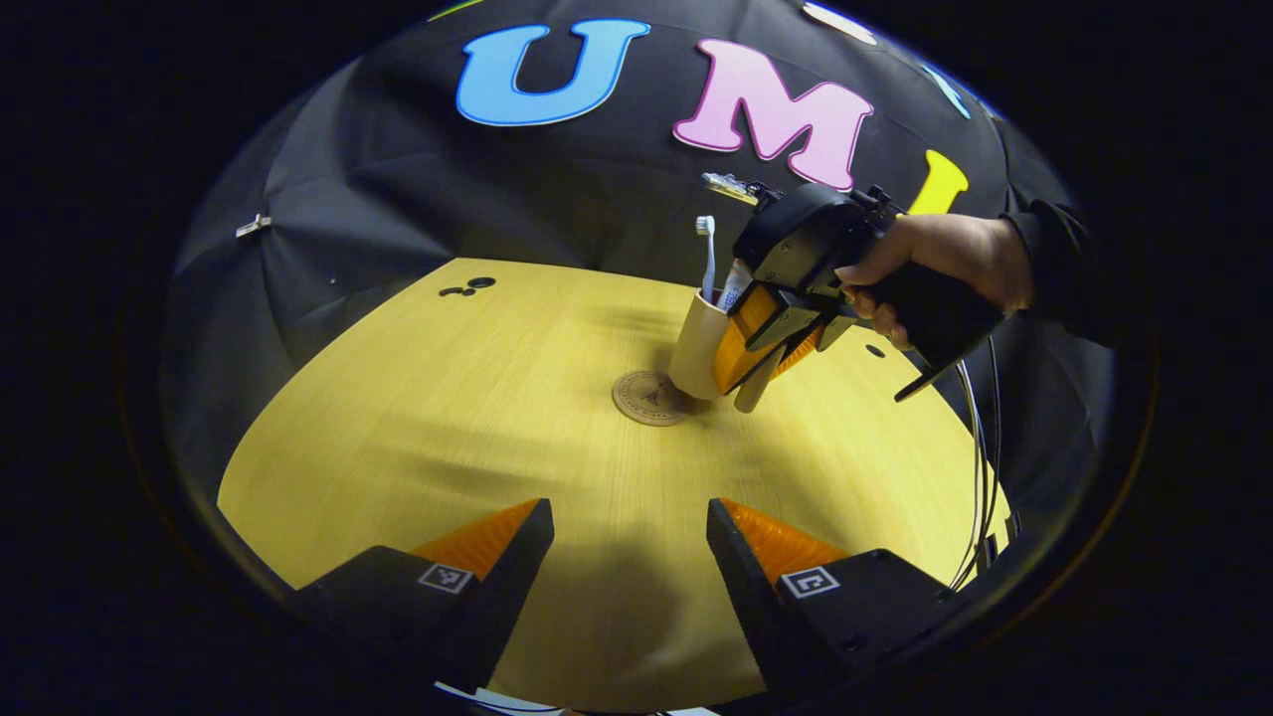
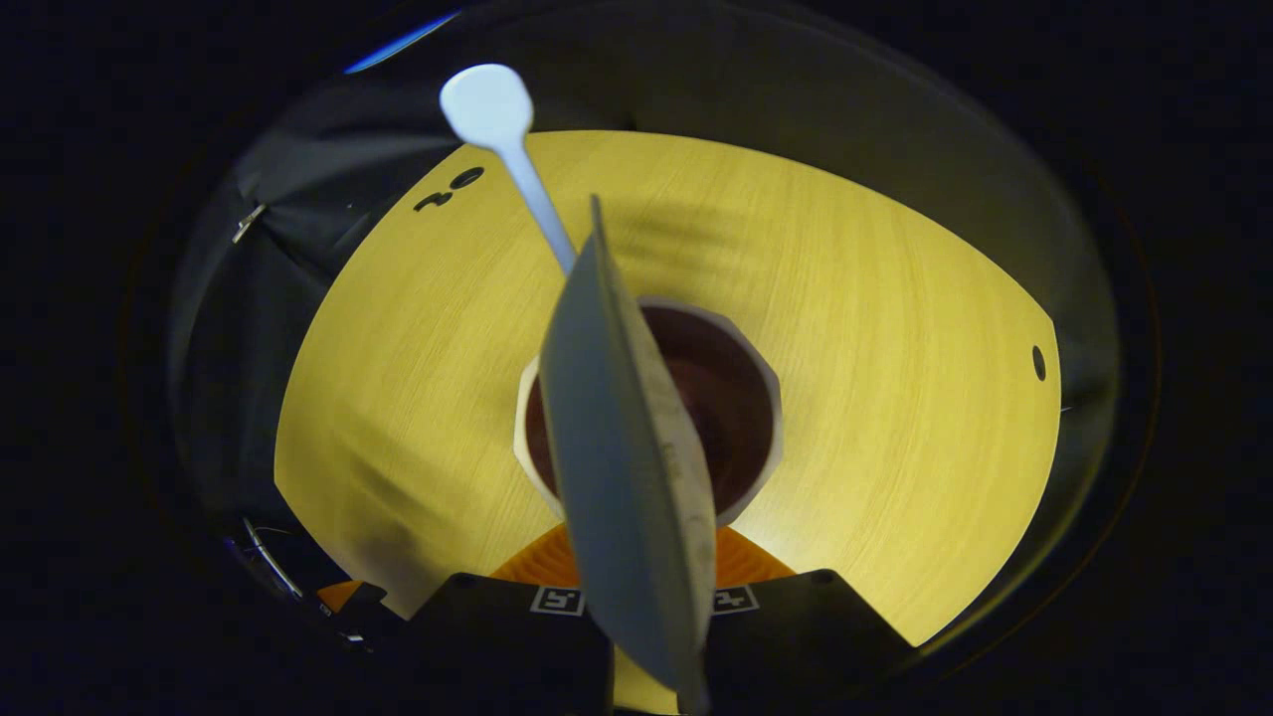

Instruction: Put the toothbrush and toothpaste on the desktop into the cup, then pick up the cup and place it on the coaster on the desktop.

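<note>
Beige plastic cup [image 1: 698, 343]: held tilted between the fingers of the right gripper [image 1: 771, 348], its base hanging just above the far edge of the coaster [image 1: 649, 398] and, as far as can be judged, not yet set down. In the right gripper view the cup's rim [image 2: 646, 408] is seen directly ahead of that gripper's own fingers, both of which press on its wall.

Toothbrush [image 1: 707, 254]: stood in the cup, head upward, rising clear of the rim on the side away from the fingers.

Toothpaste [image 2: 627, 447]: a flat tube lodged in the cup beside the brush, its crimped end projecting toward the camera between the fingers.

Coaster: round, brown, lying flat on the counter [image 1: 448, 418], well ahead of the left gripper [image 1: 630, 542].

Left gripper: fingers spread wide, nothing between them, hovering low over the near counter.

Hand [image 1: 945, 264]: wrapped round the right gripper's handle, dark sleeve behind.

Progress: loading of brush and paste is judged complete; the cup is lifted; centring, levelling and lowering onto the coaster, then release, are left.
</note>
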Tool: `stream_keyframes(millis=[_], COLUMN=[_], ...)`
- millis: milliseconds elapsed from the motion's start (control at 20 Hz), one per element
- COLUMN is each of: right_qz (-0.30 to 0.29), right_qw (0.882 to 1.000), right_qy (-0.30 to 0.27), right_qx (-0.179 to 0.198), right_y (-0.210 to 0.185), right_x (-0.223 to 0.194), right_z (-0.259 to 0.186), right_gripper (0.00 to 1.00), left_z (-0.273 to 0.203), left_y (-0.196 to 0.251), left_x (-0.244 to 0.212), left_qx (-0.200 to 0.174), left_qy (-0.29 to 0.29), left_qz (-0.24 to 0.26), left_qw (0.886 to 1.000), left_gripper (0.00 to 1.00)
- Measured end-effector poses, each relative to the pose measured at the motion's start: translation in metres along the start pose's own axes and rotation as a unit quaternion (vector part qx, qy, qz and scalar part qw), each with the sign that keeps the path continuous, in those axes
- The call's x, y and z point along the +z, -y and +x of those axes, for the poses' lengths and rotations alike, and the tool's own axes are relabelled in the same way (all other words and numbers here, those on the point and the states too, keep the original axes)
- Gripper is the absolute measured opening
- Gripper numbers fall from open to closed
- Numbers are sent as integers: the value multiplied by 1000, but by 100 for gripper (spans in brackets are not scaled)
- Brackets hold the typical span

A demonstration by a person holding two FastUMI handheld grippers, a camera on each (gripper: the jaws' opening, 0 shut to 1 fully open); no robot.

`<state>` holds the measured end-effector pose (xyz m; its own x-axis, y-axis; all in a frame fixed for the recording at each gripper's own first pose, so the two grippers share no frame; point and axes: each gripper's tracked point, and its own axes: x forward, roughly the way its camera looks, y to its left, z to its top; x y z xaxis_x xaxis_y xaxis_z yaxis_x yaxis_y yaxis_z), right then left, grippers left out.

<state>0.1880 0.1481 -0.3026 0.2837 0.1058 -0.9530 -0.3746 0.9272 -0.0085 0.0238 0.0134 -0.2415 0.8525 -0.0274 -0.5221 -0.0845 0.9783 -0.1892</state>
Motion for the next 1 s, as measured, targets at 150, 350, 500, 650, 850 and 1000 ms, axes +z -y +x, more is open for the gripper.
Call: stream_keyframes(millis=[150,350,500,650,850,1000], right_qz=[-8,-17,-28,-27,-25,-9], right_qw=[1000,1000,999,999,1000,999], right_qy=[-7,-18,-15,-16,-19,-21], right_qx=[5,3,-6,-9,4,25], right_y=[-12,-21,-24,-22,-28,-31], right_x=[2,1,1,1,-2,-3], right_z=[9,14,16,17,16,11], right_gripper=[28,22,22,23,43,80], left_z=[-2,0,0,0,-2,-3], left_y=[-2,-6,-10,-16,-19,-21], left_x=[-2,-4,-3,-6,-5,-6], left_qx=[7,13,21,28,36,42], left_qy=[-1,-2,-2,-2,1,0], left_qz=[-7,-3,-7,-19,-28,-28], left_qw=[1000,1000,1000,999,999,999], left_gripper=[97,96,97,96,97,96])
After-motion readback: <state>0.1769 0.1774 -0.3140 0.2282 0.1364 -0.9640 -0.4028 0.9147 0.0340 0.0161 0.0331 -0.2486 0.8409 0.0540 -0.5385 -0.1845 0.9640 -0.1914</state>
